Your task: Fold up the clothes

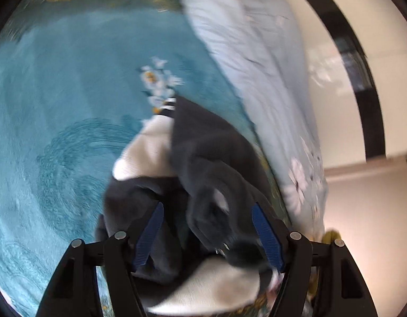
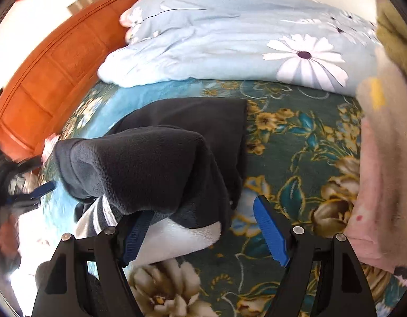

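A dark fleece garment (image 2: 161, 155) with a white lining lies bunched on a floral blanket (image 2: 304, 158) that covers the bed. Take the garment as the landmark. Behind it, along the far edge of the bed, lies a pale blue quilt (image 2: 230, 42) printed with white daisies. Beyond the garment to the left stands an orange wooden headboard (image 2: 52, 79). To its right, at the frame's edge, hangs a pink and cream cloth (image 2: 375, 185) (too close and blurred to tell what it is).

The right gripper (image 2: 203, 229) has its jaws spread wide. Its left blue finger (image 2: 136, 235) is tucked under the garment's near fold, touching the white lining; the other finger stands apart from the fabric, over bare blanket.

In the left wrist view the picture is smeared. The left gripper (image 1: 208, 237) also stands wide apart, with the garment (image 1: 211, 163) heaped between and ahead of its blue fingers (image 1: 149, 235); dark fleece and a white patch fill the gap. Whether the fingers press on the cloth cannot be told. Here the blanket (image 1: 71, 105) around the garment shows teal, and the quilt (image 1: 256, 66) runs along the garment's right side.
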Tool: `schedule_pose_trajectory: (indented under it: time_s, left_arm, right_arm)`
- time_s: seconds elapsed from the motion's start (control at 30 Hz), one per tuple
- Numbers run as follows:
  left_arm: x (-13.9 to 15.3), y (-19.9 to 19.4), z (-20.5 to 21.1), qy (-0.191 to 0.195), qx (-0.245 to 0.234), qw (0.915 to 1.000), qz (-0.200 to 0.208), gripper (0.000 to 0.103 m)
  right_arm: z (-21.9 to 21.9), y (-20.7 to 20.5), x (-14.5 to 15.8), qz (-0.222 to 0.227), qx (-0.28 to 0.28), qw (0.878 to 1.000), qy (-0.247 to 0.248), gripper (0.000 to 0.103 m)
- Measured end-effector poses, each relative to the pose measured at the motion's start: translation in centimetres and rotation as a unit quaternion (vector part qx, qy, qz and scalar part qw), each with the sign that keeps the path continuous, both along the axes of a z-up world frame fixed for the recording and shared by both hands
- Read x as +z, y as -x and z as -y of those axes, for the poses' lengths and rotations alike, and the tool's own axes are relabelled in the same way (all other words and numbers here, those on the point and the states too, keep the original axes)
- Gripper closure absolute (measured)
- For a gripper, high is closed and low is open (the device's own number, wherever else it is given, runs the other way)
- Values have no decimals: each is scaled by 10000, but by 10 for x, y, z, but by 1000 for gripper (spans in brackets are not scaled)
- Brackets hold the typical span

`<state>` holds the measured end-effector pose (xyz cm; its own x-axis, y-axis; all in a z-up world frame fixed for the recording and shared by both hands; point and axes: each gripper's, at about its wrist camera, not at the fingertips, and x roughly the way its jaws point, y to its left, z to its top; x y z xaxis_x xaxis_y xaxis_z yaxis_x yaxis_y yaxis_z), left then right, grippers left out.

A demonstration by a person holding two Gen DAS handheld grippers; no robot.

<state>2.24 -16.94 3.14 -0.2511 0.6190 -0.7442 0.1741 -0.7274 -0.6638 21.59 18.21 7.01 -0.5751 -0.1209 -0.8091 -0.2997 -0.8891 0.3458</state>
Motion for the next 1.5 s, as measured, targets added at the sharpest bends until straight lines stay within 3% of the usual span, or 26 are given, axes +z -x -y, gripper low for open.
schedule_pose_trajectory:
  time_s: [0.2, 0.33, 0.47, 0.6, 0.77, 0.8, 0.83, 0.9, 0.93, 1.0, 1.1, 1.17, 1.3, 1.43, 1.5]
  left_arm:
    - [-57, 42, -14, -551, 132, 9963, 650, 30]
    - [-75, 60, -36, -581, -238, 9942, 879, 29]
    - [-99, 68, -46, -225, -388, 9920, 1180, 29]
    - [-103, 67, -37, -463, -223, 9916, 1184, 28]
    - [-95, 68, -50, -698, -489, 9900, 1120, 30]
    - [-93, 67, -54, -760, -531, 9897, 1093, 36]
    - [-90, 67, -57, -823, -572, 9892, 1067, 59]
    - [-89, 65, -59, -846, -456, 9892, 1103, 78]
    - [-84, 63, -59, -822, -408, 9904, 1039, 85]
    - [-69, 55, -57, -875, -303, 9924, 806, 88]
    - [-37, 46, -50, -1229, -115, 9917, 363, 89]
    - [-11, 39, -49, -1174, -225, 9928, 84, 89]
    - [38, 19, -50, -864, -460, 9941, -460, 90]
    - [83, -1, -29, -986, -224, 9905, -933, 93]
    - [108, -8, -25, -969, -135, 9886, -1147, 93]
  right_arm:
    - [16, -2, 20, -122, 294, 9991, 281, 25]
    - [33, 1, 32, -192, 501, 9979, 364, 25]
    - [55, 12, 28, 52, 711, 9968, -348, 25]
    - [62, 20, 16, 313, 622, 9931, -948, 25]
    - [58, 20, 9, 377, 307, 9853, -1637, 25]
    - [56, 20, 9, 362, 202, 9847, -1695, 25]
    - [56, 21, 9, 343, 114, 9835, -1770, 25]
    - [56, 22, 13, 290, 47, 9793, -2003, 25]
    - [56, 23, 15, 261, 12, 9769, -2122, 25]
    - [54, 26, 17, 233, -98, 9705, -2396, 25]
    - [56, 30, 14, 387, 70, 9660, -2556, 25]
    - [60, 31, 9, 516, 297, 9636, -2606, 25]
    - [51, 29, 20, 221, -85, 9559, -2929, 25]
    - [42, 27, 31, -74, -467, 9448, -3241, 25]
    - [38, 26, 50, -392, -609, 9405, -3321, 25]
